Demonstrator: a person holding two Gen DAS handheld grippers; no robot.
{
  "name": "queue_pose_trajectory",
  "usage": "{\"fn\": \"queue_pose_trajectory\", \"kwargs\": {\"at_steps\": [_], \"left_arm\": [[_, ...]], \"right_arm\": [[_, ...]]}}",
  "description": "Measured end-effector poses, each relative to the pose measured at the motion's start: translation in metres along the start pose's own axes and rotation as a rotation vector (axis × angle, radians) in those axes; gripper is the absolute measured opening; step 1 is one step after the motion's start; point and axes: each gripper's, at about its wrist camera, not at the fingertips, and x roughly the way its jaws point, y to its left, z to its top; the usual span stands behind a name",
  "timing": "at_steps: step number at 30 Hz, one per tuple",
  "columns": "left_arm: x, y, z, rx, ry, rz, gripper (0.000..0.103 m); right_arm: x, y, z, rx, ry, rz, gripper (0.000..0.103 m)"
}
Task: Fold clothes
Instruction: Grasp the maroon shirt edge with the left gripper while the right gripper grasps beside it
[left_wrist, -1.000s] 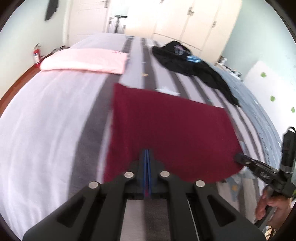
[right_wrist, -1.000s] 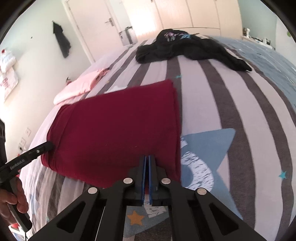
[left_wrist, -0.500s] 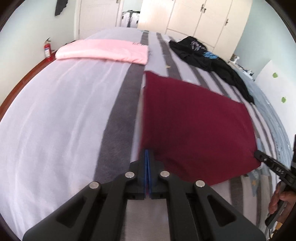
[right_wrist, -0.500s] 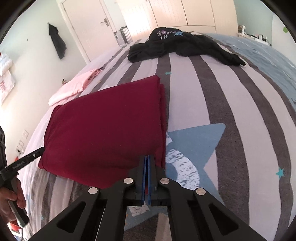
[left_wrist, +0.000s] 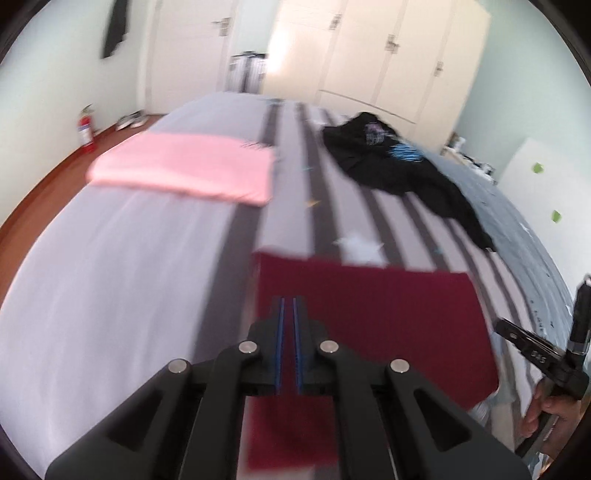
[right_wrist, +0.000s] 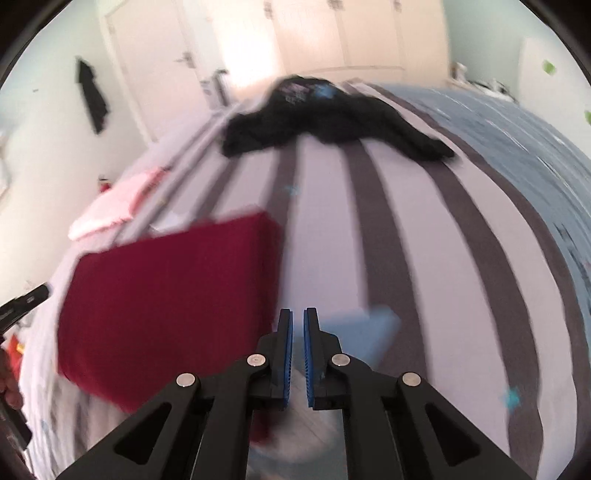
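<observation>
A folded dark red garment (left_wrist: 388, 325) lies flat on the striped bed (left_wrist: 129, 277). My left gripper (left_wrist: 288, 301) hovers over its near left part, jaws a narrow gap apart with nothing between them. In the right wrist view the red garment (right_wrist: 166, 295) lies to the left of my right gripper (right_wrist: 298, 314), which is also slightly open and empty above the bedcover. A folded pink garment (left_wrist: 184, 166) rests at the far left. A crumpled black garment (left_wrist: 399, 173) lies at the far side. Both views are motion-blurred.
The right tool (left_wrist: 532, 347) and a hand (left_wrist: 554, 410) show at the left wrist view's right edge. A fire extinguisher (left_wrist: 85, 129) stands on the wooden floor left of the bed. White wardrobes (left_wrist: 388, 55) and a door (left_wrist: 192, 51) line the far wall.
Both grippers were shut on the red garment's near edge; now both have let go and opened slightly. Both have lifted and tilted up, so the garment sits lower in view.
</observation>
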Motion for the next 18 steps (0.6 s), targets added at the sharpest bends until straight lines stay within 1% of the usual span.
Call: {"fn": "queue_pose_trajectory", "kwargs": {"at_steps": [2, 4, 6, 8, 10, 11, 12, 13, 16, 18], "left_arm": [[0.014, -0.016, 0.016, 0.032, -0.001, -0.036, 0.002], [0.034, -0.033, 0.025, 0.076, 0.019, -0.055, 0.002], [0.053, -0.046, 0.028, 0.126, 0.045, -0.034, 0.002], [0.072, -0.049, 0.026, 0.135, 0.08, -0.014, 0.002], [0.088, -0.046, 0.022, 0.127, 0.12, 0.008, 0.002], [0.092, -0.041, 0.019, 0.117, 0.131, 0.011, 0.002], [0.091, -0.036, 0.017, 0.102, 0.128, 0.003, 0.002], [0.088, -0.033, 0.018, 0.097, 0.121, 0.004, 0.002], [0.074, -0.021, 0.019, 0.1, 0.087, 0.029, 0.002], [0.071, -0.009, 0.017, 0.091, 0.087, 0.039, 0.002]], "right_arm": [[0.012, 0.024, 0.02, -0.023, -0.015, 0.069, 0.007], [0.026, 0.046, 0.034, -0.043, -0.021, 0.125, 0.007], [0.043, 0.065, 0.044, -0.071, -0.015, 0.158, 0.007], [0.062, 0.078, 0.047, -0.082, 0.007, 0.171, 0.007], [0.068, 0.075, 0.047, -0.077, 0.015, 0.16, 0.007], [0.069, 0.071, 0.046, -0.072, 0.015, 0.152, 0.003], [0.069, 0.066, 0.045, -0.067, 0.015, 0.144, 0.0], [0.07, 0.062, 0.045, -0.062, 0.015, 0.135, 0.0], [0.072, 0.049, 0.043, -0.048, 0.015, 0.11, 0.001], [0.074, 0.04, 0.041, -0.039, 0.015, 0.094, 0.001]]}}
